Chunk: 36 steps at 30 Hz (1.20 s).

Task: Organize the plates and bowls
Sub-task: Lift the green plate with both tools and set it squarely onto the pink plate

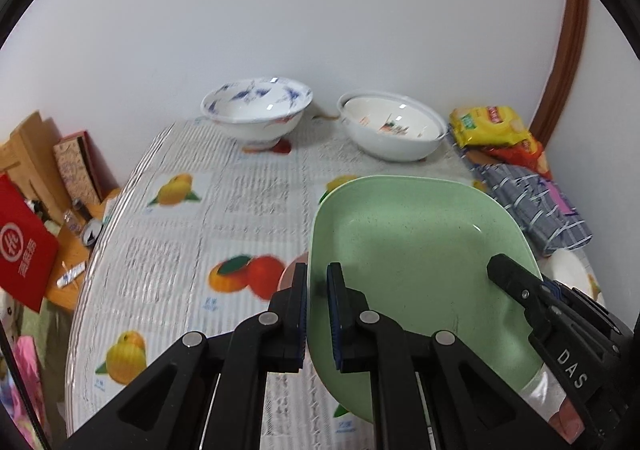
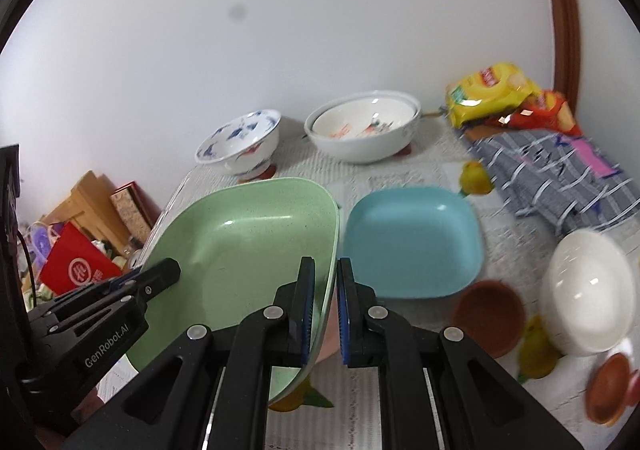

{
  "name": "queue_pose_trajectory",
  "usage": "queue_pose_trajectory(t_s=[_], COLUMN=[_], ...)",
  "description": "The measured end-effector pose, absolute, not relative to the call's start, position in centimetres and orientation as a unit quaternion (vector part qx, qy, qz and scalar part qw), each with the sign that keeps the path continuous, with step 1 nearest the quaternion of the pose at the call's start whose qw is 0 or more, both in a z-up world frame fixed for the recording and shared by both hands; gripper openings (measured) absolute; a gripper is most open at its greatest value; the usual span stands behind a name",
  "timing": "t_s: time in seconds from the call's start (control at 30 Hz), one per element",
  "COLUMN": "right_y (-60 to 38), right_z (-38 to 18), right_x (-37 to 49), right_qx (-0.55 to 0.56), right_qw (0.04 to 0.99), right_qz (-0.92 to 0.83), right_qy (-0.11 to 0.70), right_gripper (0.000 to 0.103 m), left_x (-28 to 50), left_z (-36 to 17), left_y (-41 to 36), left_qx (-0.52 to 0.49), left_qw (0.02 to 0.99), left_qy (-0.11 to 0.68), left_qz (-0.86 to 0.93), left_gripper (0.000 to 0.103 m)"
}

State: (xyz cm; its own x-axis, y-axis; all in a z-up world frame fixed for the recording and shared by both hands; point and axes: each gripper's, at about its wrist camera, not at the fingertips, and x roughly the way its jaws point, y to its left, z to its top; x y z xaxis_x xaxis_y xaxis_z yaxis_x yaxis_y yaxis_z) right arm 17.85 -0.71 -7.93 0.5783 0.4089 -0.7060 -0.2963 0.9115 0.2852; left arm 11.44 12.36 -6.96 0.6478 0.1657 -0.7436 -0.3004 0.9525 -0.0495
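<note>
Both grippers hold one green square plate point(image 1: 416, 250) above the table, tilted. My left gripper point(image 1: 317, 278) is shut on its left rim; my right gripper point(image 2: 326, 274) is shut on its right rim point(image 2: 240, 250). Each gripper shows in the other's view: the right one point(image 1: 504, 266) and the left one point(image 2: 164, 270). A blue square plate point(image 2: 412, 242) lies on the table right of the green one. A blue-patterned bowl point(image 1: 256, 110) and a white bowl point(image 1: 392, 126) stand at the back. A white bowl point(image 2: 588, 290) and brown bowls point(image 2: 488, 314) sit at the right.
The table point(image 1: 160, 250) has a fruit-print cloth. Yellow and red snack bags point(image 2: 496, 94) and a striped cloth point(image 2: 560, 174) lie at the back right. A red bag point(image 1: 24, 246) and boxes point(image 1: 76, 166) stand beyond the table's left edge. A wall is behind.
</note>
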Motion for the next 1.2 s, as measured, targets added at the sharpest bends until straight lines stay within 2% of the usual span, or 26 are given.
queue_pose_trajectory(t_s=[1.2], right_y=[1.2], right_z=[-15.0], right_x=[21.1], right_qx=[0.056], right_qw=[0.852], right_qz=[0.228], right_qy=[0.467], right_gripper=[0.011], left_x=[13.0], left_z=[-12.5], left_y=[13.3], left_qx=[-0.098], left_qw=[0.874], left_qy=[0.452], left_qz=[0.150], left_gripper=[0.010])
